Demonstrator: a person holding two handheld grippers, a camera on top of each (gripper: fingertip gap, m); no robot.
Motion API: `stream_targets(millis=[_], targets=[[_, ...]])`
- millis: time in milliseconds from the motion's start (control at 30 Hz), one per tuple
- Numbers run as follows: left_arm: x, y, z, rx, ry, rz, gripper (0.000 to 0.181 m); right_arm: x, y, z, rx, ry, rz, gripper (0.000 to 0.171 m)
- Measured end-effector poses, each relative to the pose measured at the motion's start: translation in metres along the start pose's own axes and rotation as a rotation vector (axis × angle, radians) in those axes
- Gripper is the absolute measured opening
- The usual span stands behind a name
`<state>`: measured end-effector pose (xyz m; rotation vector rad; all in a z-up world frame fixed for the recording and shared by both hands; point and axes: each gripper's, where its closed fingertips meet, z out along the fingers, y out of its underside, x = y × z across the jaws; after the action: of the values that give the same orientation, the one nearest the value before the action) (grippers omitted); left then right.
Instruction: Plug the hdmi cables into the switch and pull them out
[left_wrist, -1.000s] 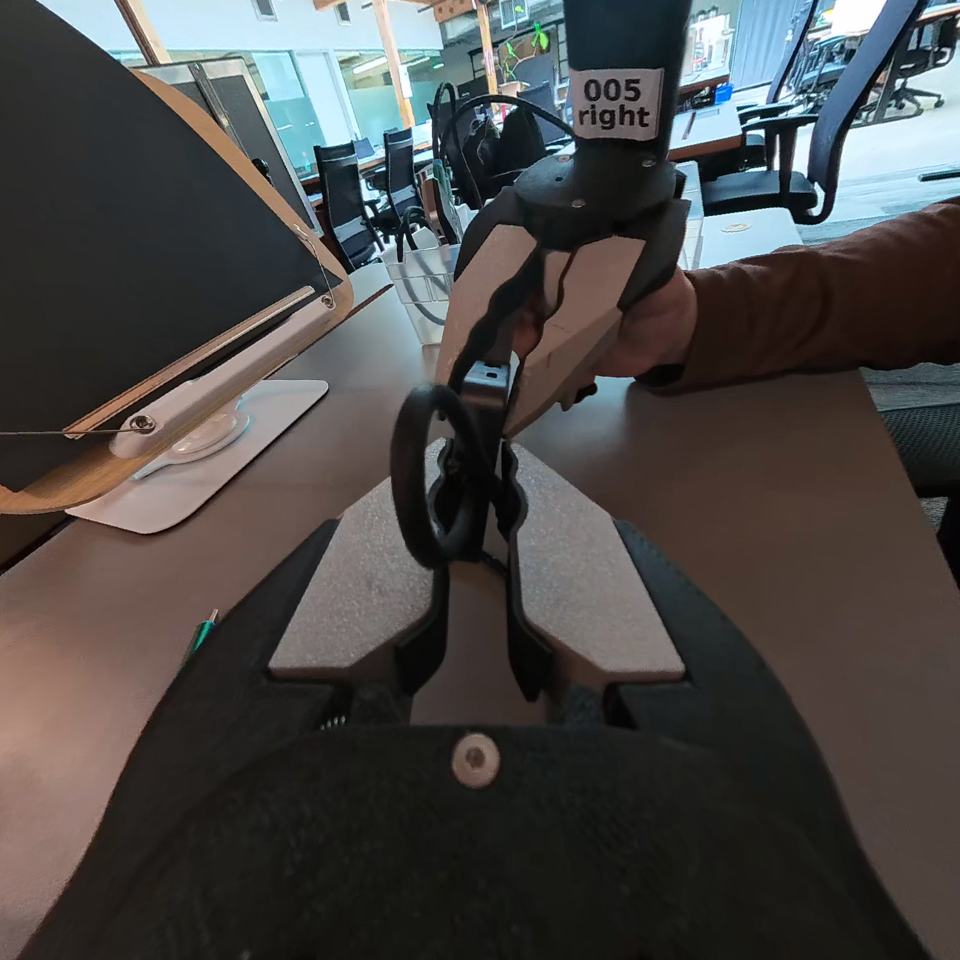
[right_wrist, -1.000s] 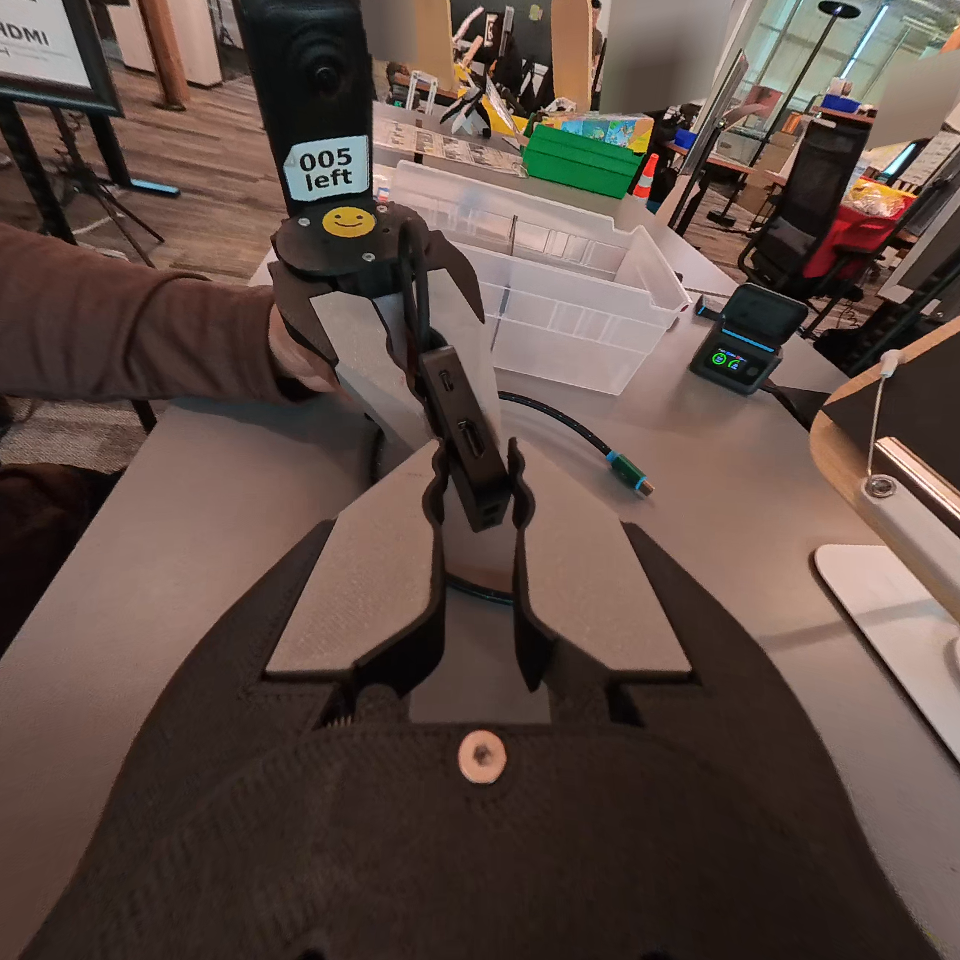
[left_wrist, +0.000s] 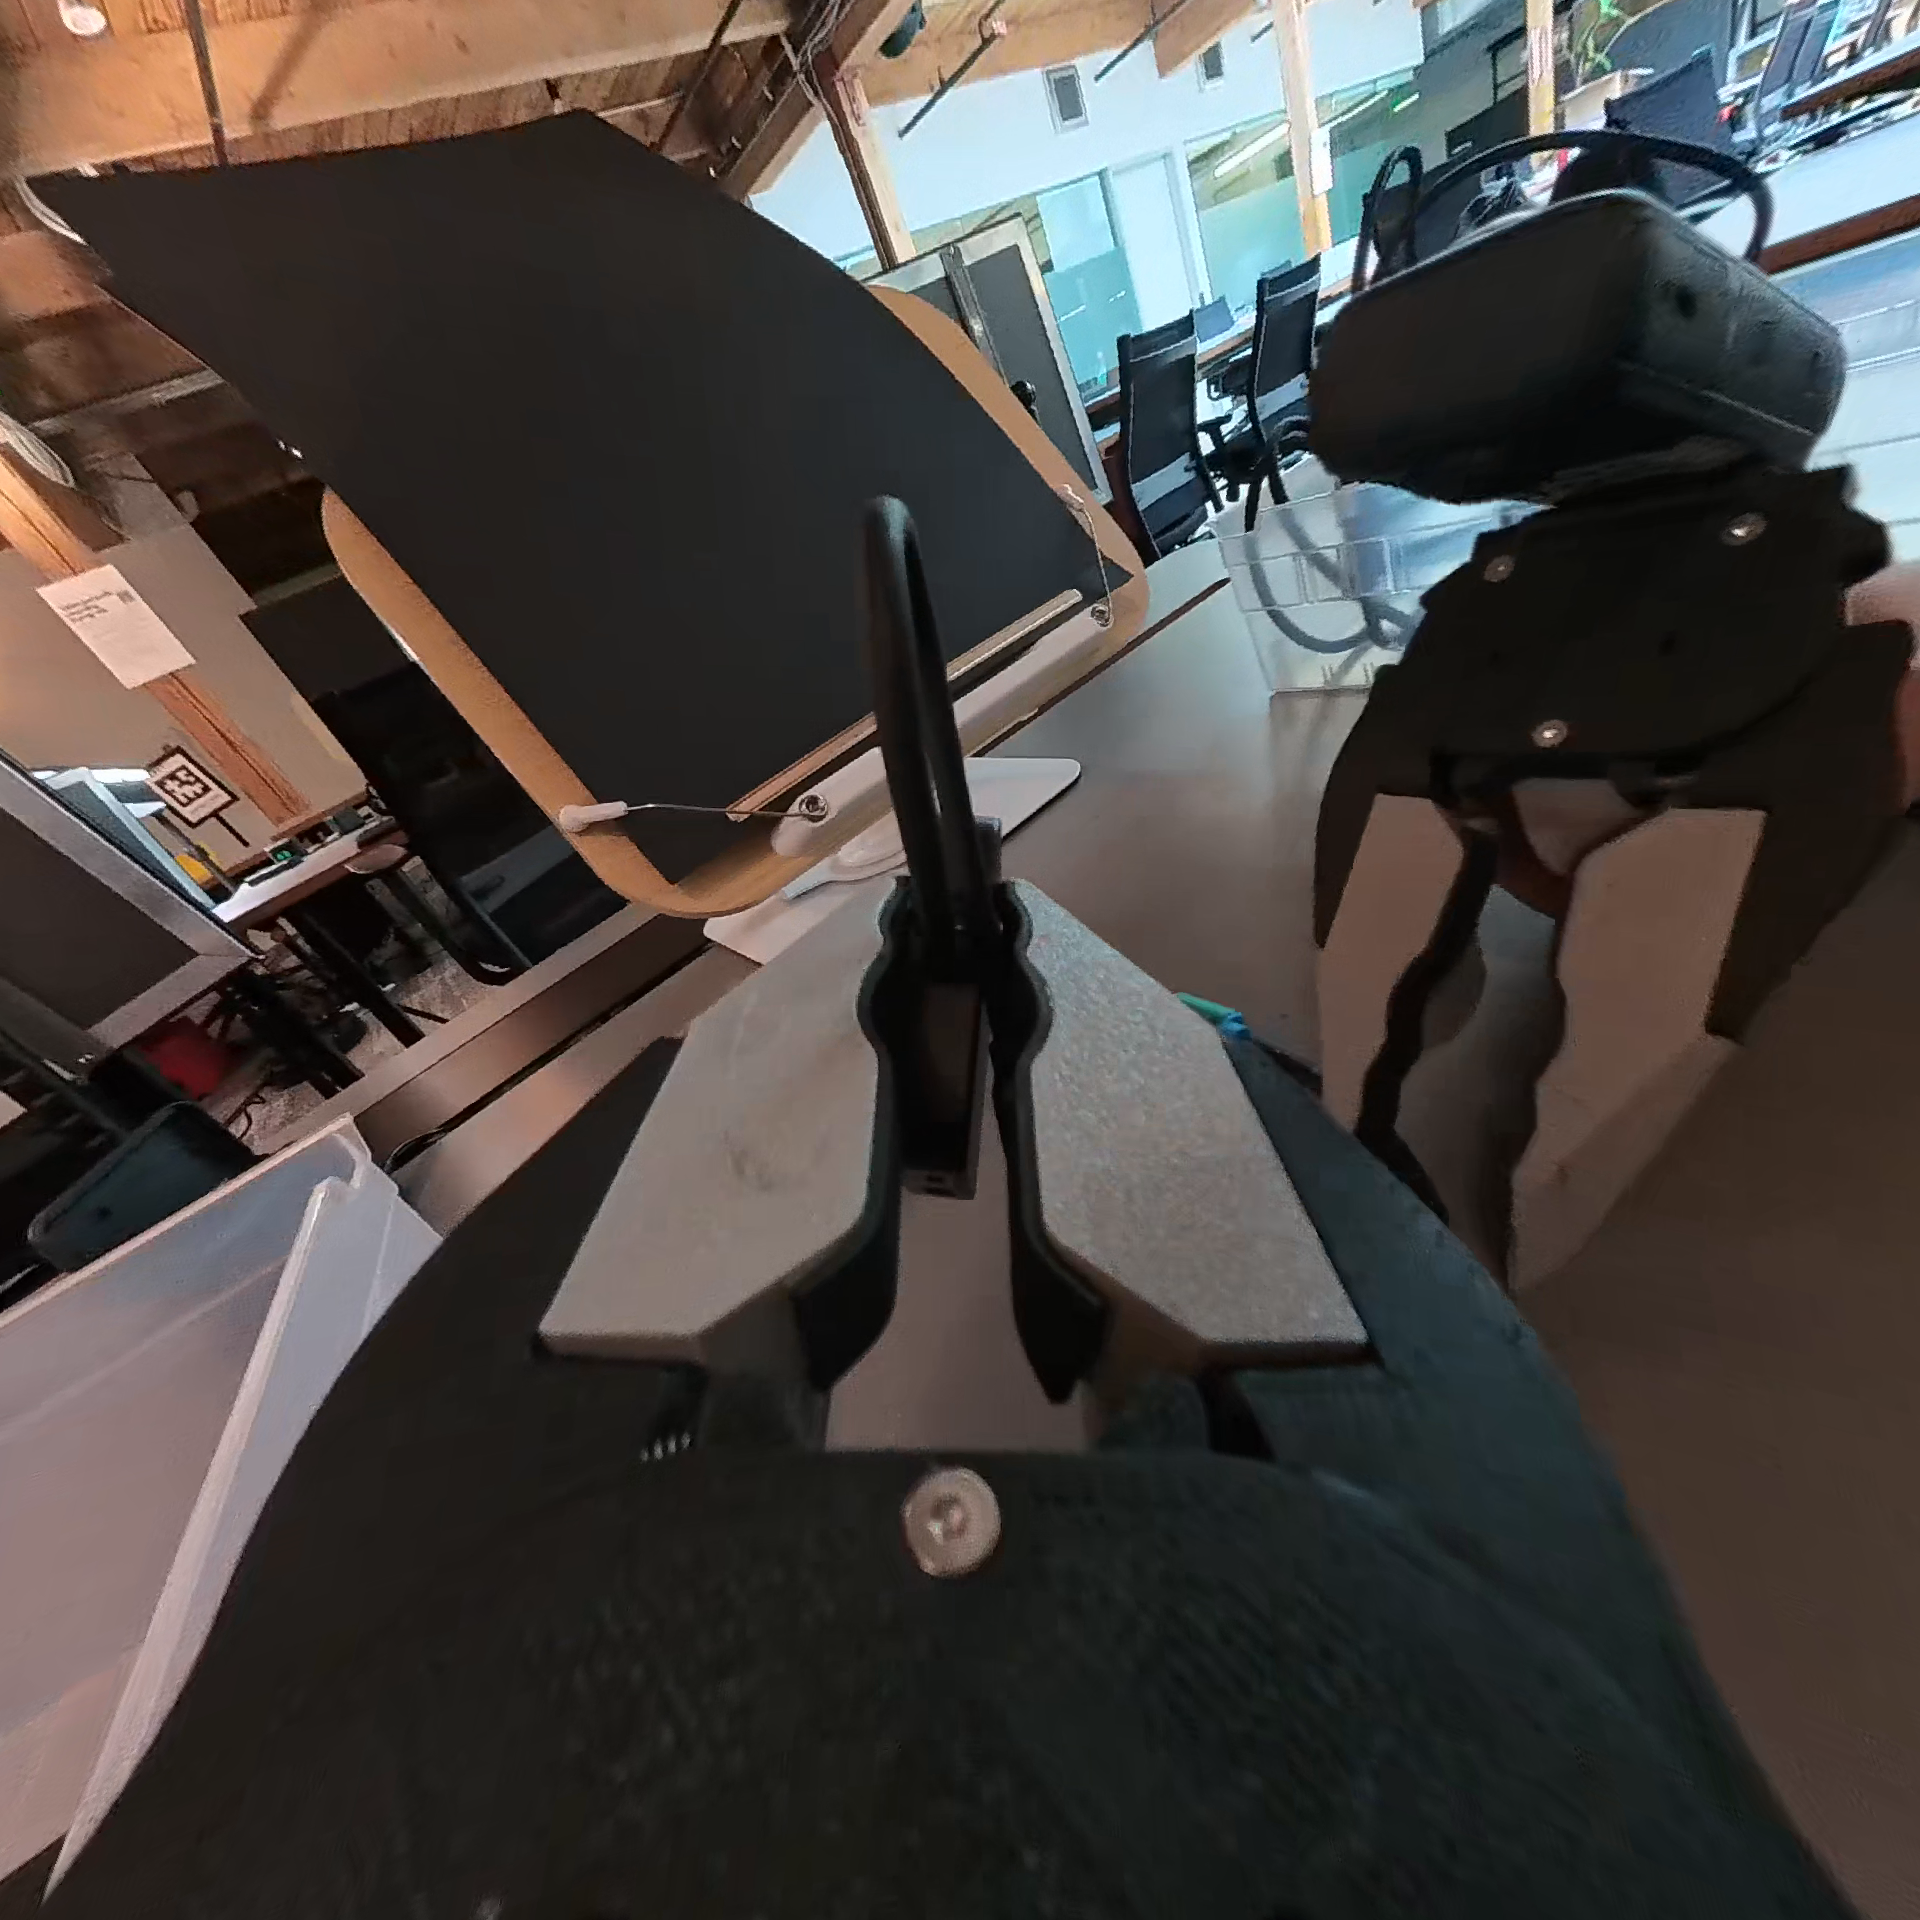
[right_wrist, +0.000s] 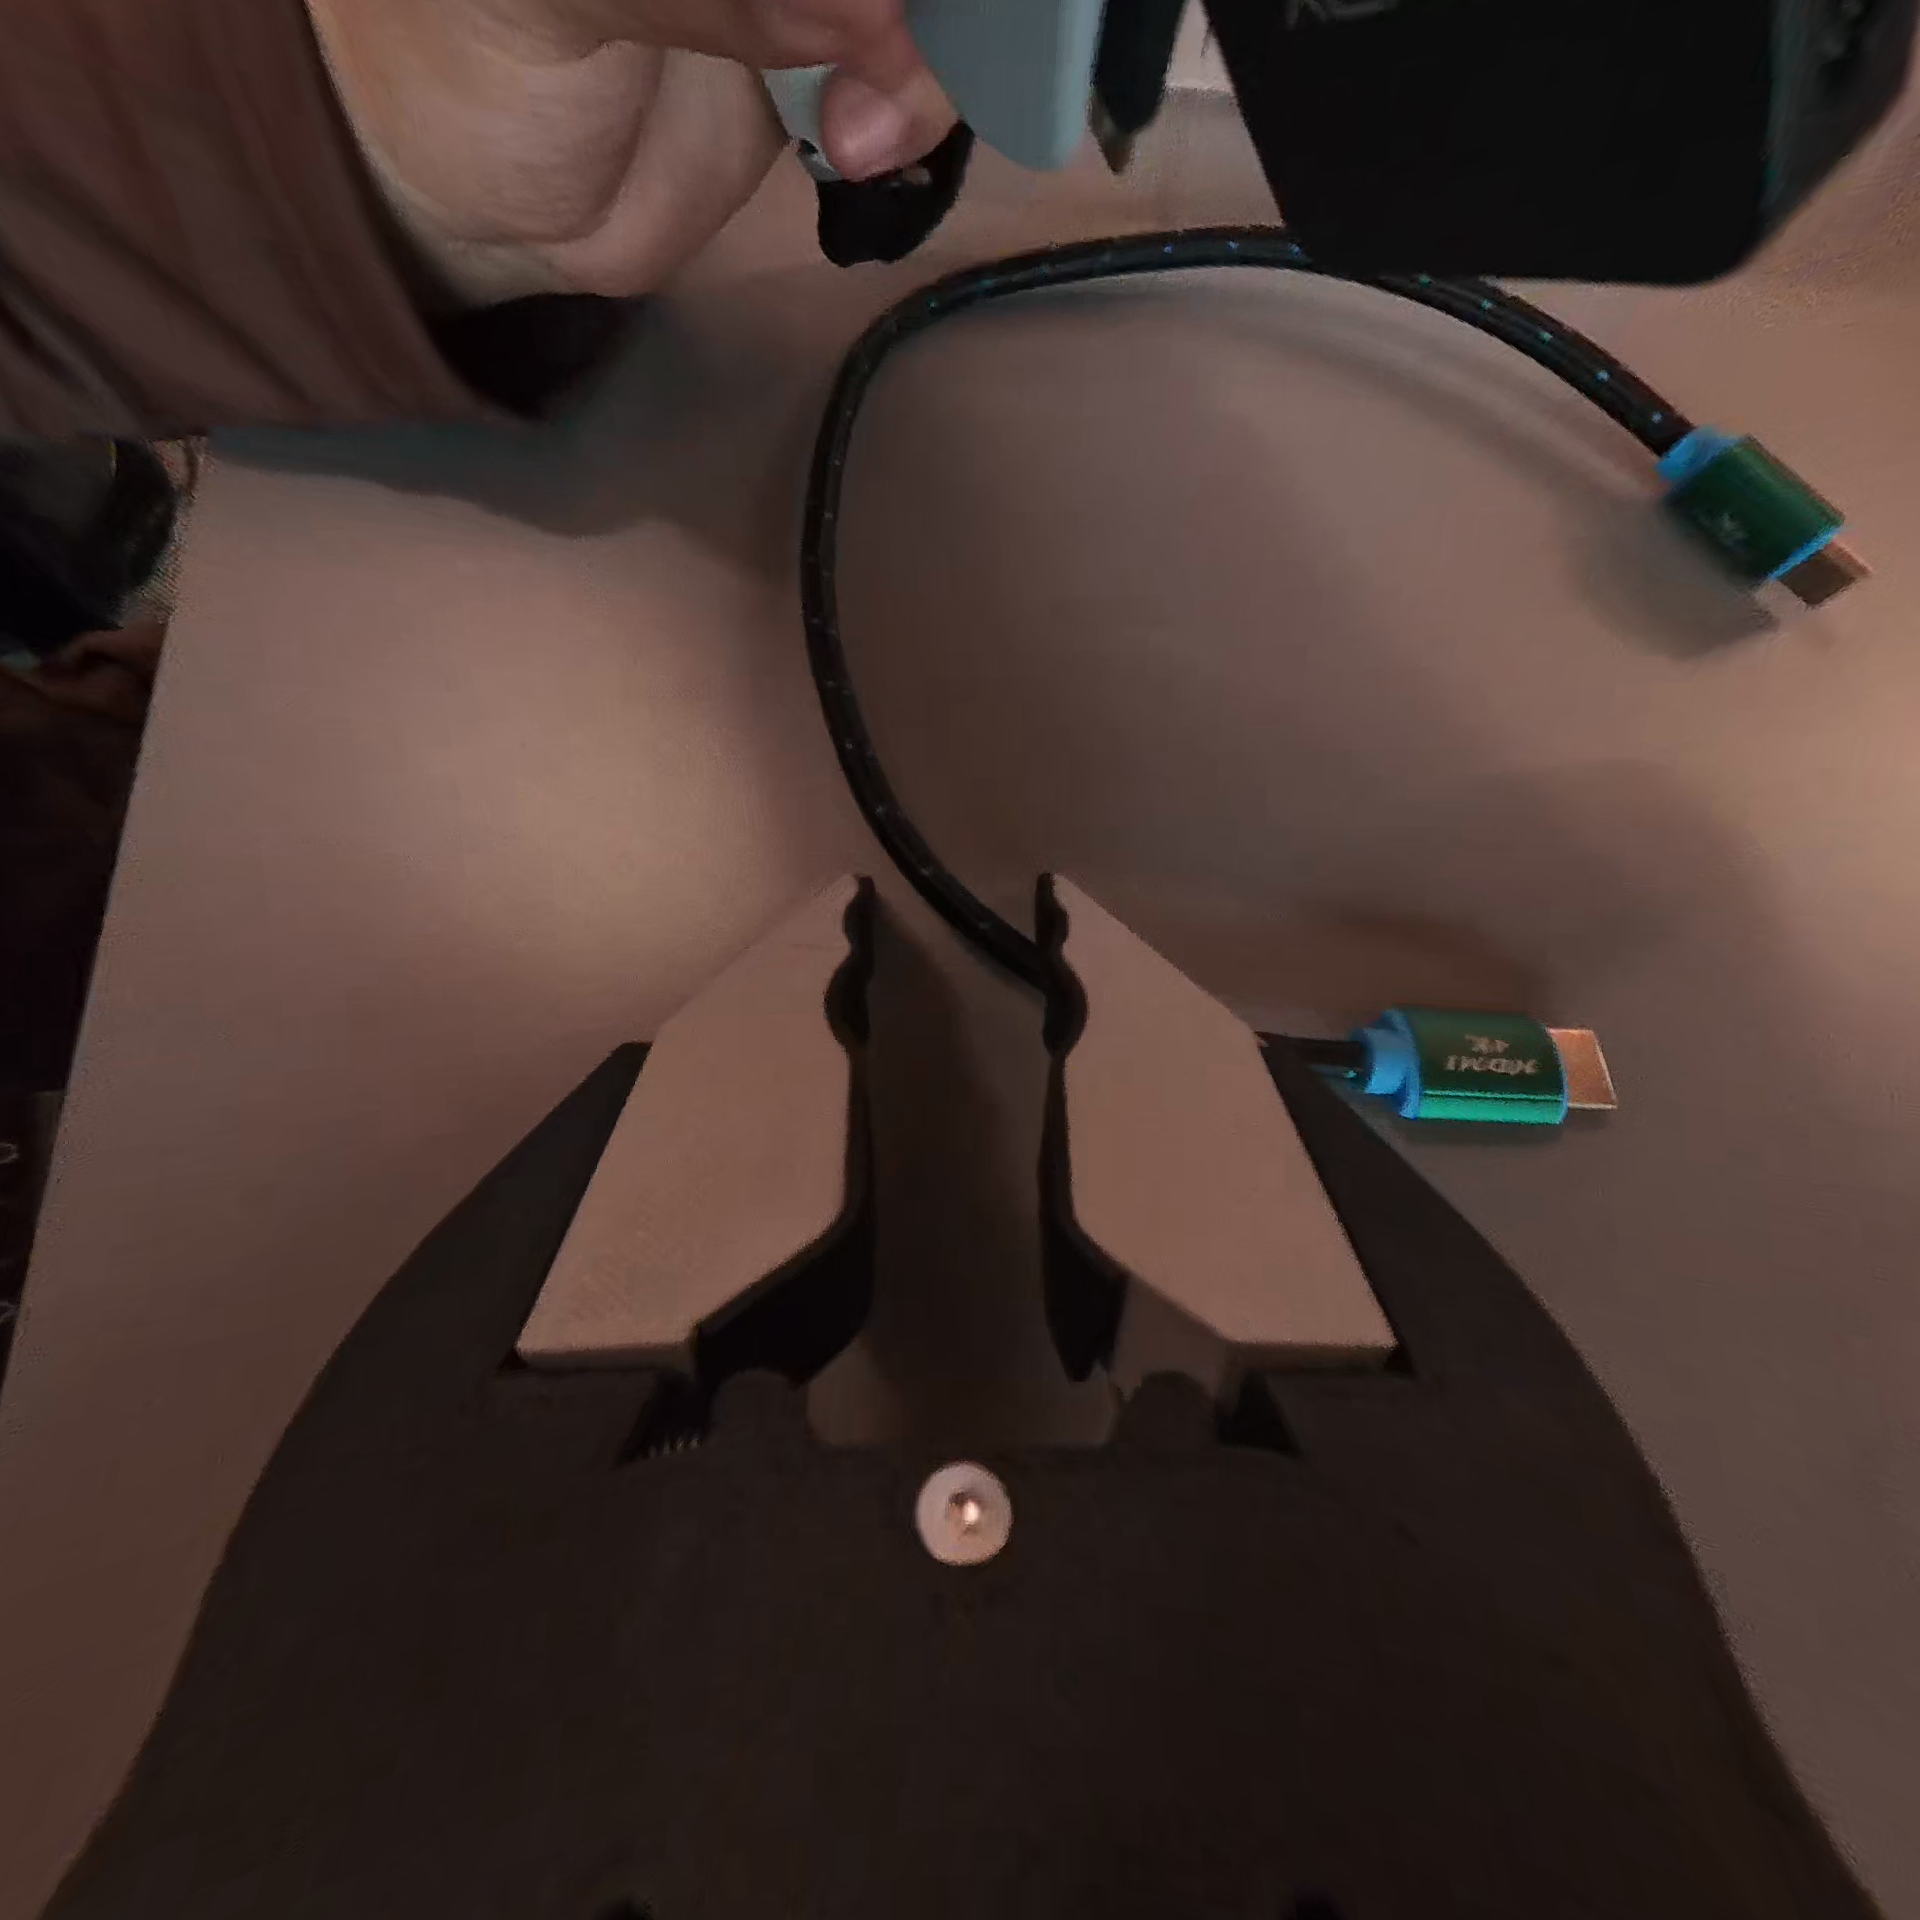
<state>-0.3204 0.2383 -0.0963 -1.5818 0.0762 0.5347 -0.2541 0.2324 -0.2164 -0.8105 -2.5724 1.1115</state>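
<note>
The left gripper (left_wrist: 945, 940) is clamping the switch (left_wrist: 943, 1091); the right gripper (right_wrist: 951, 914), fingers apart, is probably nearing the cable (right_wrist: 842, 665) and risking snagging it.

Bare desk (right_wrist: 468, 779) left of braided cable (right_wrist: 831, 582), green plugs (right_wrist: 1475, 1065) (both loose) blocking right

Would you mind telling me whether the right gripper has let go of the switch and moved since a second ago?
Yes. The right gripper has released the switch and swung down toward the table, jaws open over the braided HDMI cable.
</note>
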Motion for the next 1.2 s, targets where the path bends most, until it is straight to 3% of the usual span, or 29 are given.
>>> stream_targets(millis=[33, 167, 267, 433, 600, 1200], targets=[[0.000, 0.001, 0.000, -0.006, -0.002, 0.004, 0.014, 0.003, 0.003, -0.003, -0.008, -0.002, 0.009, 0.021], [0.001, 0.002, 0.002, -0.017, -0.005, 0.023, 0.014, 0.030, 0.019, -0.020, -0.058, 0.061, 0.086, 0.023], [0.001, 0.002, 0.002, -0.019, -0.010, 0.035, 0.013, 0.076, 0.036, -0.041, -0.100, 0.284, 0.147, 0.025], [0.001, 0.002, 0.002, -0.028, -0.032, 0.084, 0.013, 0.110, 0.039, -0.063, -0.006, 0.436, 0.251, 0.024], [0.002, 0.006, 0.004, -0.056, -0.044, 0.116, 0.013, 0.115, 0.036, -0.059, 0.073, 0.422, 0.320, 0.023], [0.000, 0.012, 0.005, -0.092, -0.059, 0.132, 0.014, 0.113, 0.041, -0.050, 0.021, 0.410, 0.312, 0.022]])
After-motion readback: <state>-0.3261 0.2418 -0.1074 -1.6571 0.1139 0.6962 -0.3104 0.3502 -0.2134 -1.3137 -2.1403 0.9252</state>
